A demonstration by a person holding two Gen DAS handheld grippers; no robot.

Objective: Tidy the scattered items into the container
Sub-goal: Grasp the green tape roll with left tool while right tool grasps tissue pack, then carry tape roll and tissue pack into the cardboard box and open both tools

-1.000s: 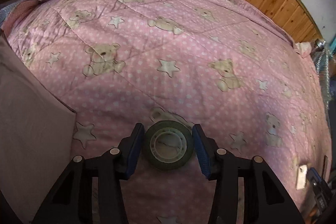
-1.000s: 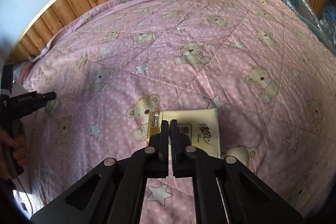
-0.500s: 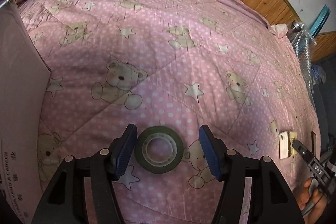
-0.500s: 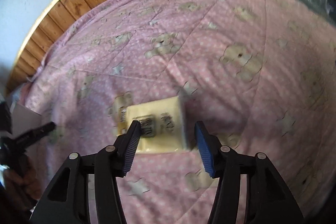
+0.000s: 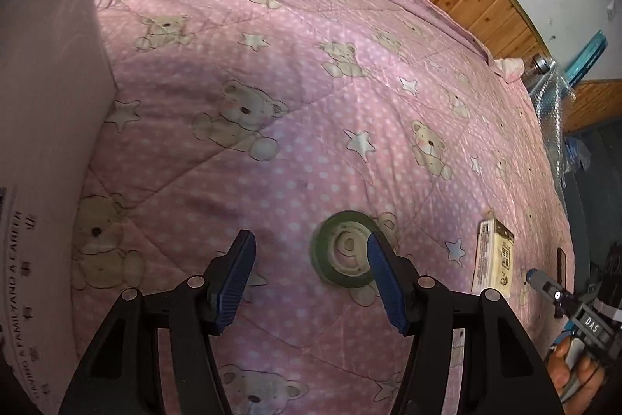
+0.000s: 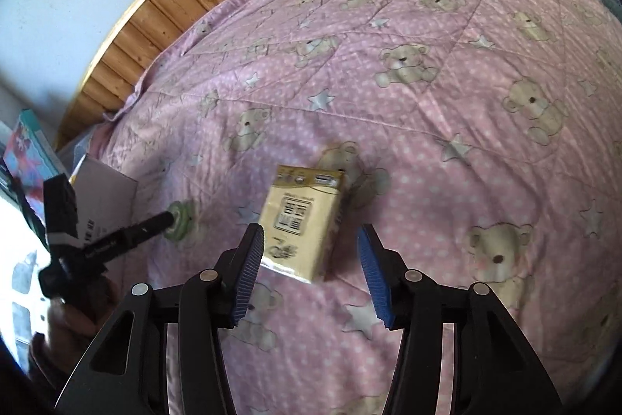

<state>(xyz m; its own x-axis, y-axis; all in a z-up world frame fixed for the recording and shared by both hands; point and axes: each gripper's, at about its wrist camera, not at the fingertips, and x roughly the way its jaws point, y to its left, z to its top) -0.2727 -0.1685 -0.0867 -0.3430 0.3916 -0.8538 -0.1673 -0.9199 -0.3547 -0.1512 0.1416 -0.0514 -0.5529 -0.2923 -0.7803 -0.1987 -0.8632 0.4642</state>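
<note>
- Tape (image 5: 346,248) lies flat on the bed (image 5: 311,84), just inside my left gripper's (image 5: 311,269) right finger, so it sits off-centre for a grasp.
- Left fingers stand wide, holding nothing; I judge a shift right is needed before closing.
- Tissue pack (image 6: 301,224) lies flat between the spread fingers of my right gripper (image 6: 309,269), angled a little, nothing gripped.
- Box (image 5: 46,142), the container by my reading, stands at the left edge, well apart from both items.
- Both grippers point forward and down, low over the bed.
</note>
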